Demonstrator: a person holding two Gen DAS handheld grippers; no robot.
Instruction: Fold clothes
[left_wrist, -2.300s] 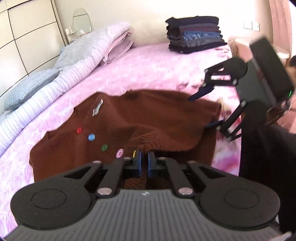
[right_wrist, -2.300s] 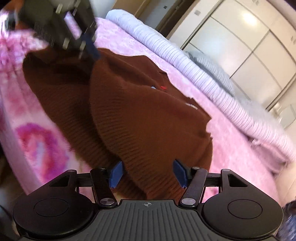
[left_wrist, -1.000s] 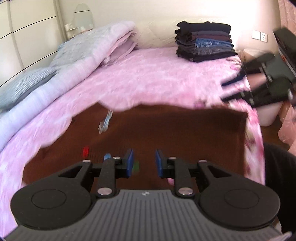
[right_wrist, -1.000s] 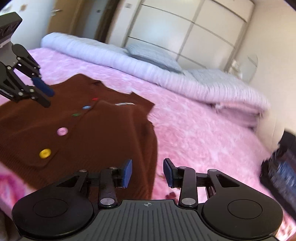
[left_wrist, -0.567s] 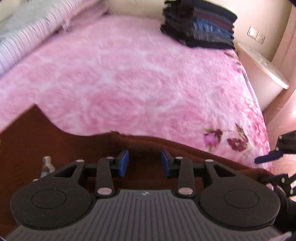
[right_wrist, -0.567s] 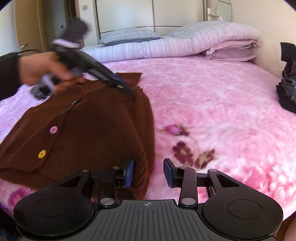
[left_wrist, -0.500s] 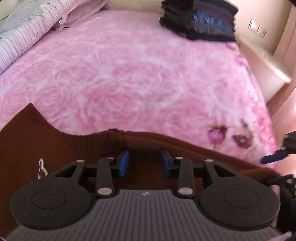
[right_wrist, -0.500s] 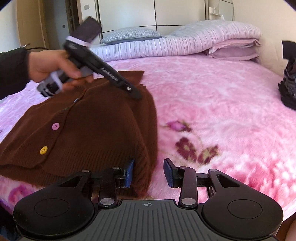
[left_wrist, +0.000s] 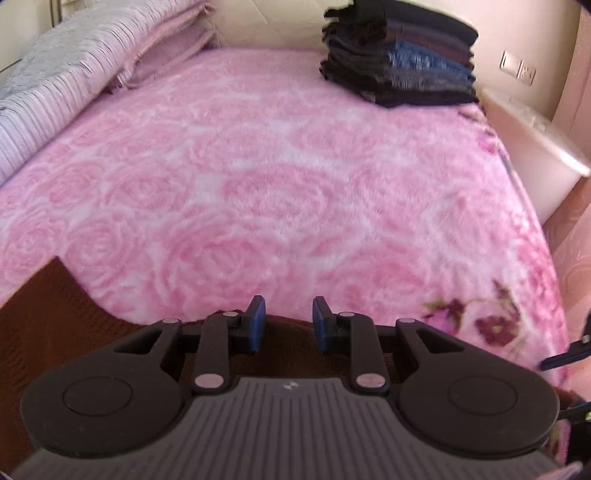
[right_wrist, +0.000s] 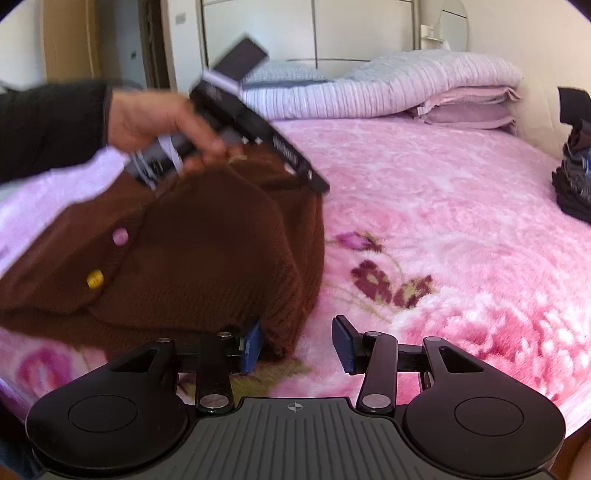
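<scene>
Left gripper (left_wrist: 287, 325): jaws closing over cardigan (right_wrist: 207, 258) edge, no grip we can see. Right gripper (right_wrist: 297, 345): jaws opening beside its corner, nothing clamped. Cardigan sits lower left on bed (right_wrist: 443, 221).

Cardigan (right_wrist: 207, 258) lies on bed (left_wrist: 295, 184); clothes stack (left_wrist: 399, 70) beyond.

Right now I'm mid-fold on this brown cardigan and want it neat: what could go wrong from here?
1. The brown knitted cardigan lies at the near edge of the fluffy pink rose-patterned blanket; a tug could slide it off.
2. The right tool is opening with only the hem corner at its left pad, so it may catch too little fabric.
3. The left tool is closing over the far edge and may pinch blanket pile too.
</scene>
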